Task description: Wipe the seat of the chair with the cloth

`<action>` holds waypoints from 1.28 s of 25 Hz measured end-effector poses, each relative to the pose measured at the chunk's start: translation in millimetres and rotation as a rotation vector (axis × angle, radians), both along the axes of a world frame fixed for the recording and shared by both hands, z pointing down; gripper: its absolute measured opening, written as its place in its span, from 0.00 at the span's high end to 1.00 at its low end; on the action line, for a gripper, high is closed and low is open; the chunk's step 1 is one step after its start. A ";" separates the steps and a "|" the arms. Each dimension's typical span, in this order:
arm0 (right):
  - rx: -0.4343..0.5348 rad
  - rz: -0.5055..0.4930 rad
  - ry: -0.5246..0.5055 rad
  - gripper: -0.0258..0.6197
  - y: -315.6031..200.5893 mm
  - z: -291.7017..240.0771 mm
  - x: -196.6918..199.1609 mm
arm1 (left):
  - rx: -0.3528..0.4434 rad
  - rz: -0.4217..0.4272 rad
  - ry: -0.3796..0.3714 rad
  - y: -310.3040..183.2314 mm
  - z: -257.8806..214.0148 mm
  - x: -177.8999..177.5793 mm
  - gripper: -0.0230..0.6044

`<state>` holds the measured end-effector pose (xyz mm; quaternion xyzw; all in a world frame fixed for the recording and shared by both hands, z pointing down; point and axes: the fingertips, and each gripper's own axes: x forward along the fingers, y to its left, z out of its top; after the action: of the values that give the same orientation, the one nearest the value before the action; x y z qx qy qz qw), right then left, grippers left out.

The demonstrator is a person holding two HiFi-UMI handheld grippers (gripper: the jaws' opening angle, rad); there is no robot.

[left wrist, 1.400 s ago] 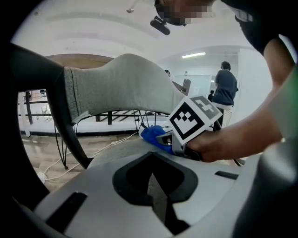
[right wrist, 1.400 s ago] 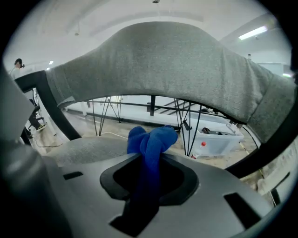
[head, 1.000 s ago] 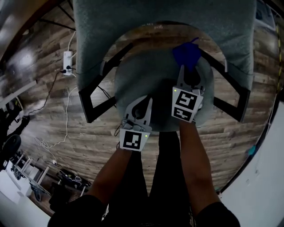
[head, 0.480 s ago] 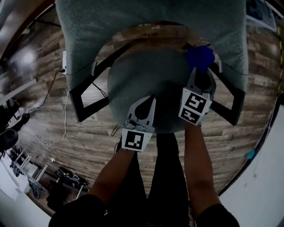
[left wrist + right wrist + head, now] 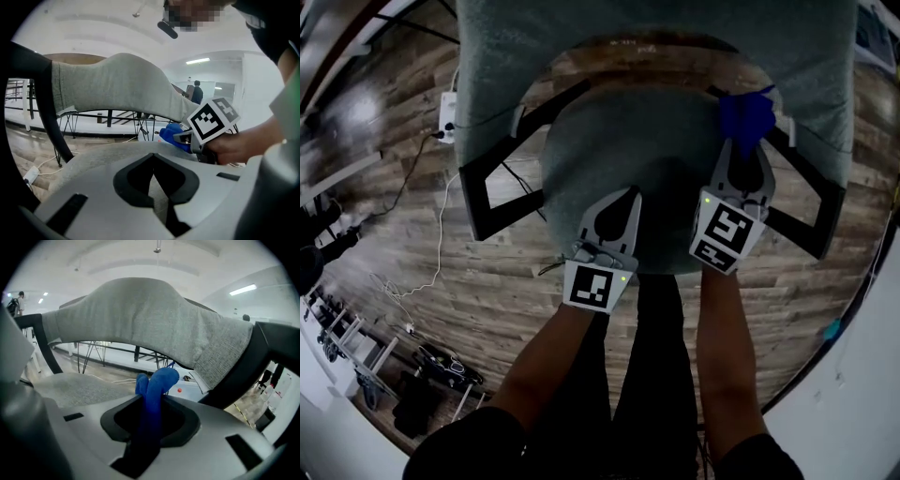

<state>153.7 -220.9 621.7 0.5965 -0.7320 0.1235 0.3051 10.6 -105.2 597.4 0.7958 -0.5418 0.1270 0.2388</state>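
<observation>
A grey upholstered chair stands below me, with a round seat (image 5: 637,159) and a curved backrest (image 5: 647,37) on black arm frames. My right gripper (image 5: 748,141) is shut on a blue cloth (image 5: 746,114), which bunches out past the jaws at the seat's far right edge, beside the right arm frame. The same cloth (image 5: 152,394) stands up between the jaws in the right gripper view, with the backrest (image 5: 140,319) behind it. My left gripper (image 5: 622,199) is shut with nothing in it, over the near middle of the seat (image 5: 93,157).
Black arm frames flank the seat, one on the left (image 5: 492,202) and one on the right (image 5: 811,216). A white power strip (image 5: 447,105) and cables lie on the wood floor to the left. The person's legs stand against the seat's near edge.
My right gripper has carried the blue cloth from the seat's far middle rightward to its far right edge. The left gripper has stayed over the near part of the seat.
</observation>
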 end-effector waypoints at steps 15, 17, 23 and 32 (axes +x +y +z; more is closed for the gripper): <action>0.001 -0.227 -0.098 0.82 74.0 -16.2 -158.2 | 0.016 -0.117 -0.033 56.6 -10.5 -95.2 0.96; -0.018 -0.257 -0.128 0.82 85.6 -14.8 -179.2 | 0.015 -0.131 -0.033 65.4 -9.3 -104.9 0.96; -0.054 -0.331 -0.191 0.82 115.7 -14.2 -236.5 | 0.009 -0.161 -0.032 91.5 -7.9 -135.0 0.96; -0.172 -0.364 -0.329 0.82 155.9 3.9 -282.4 | -0.005 -0.165 -0.036 121.1 -3.2 -174.2 0.96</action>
<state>-128.8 -65.0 625.7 0.3989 -0.8538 0.2236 0.2488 -163.6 16.0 594.2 0.7454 -0.6094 0.1227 0.2406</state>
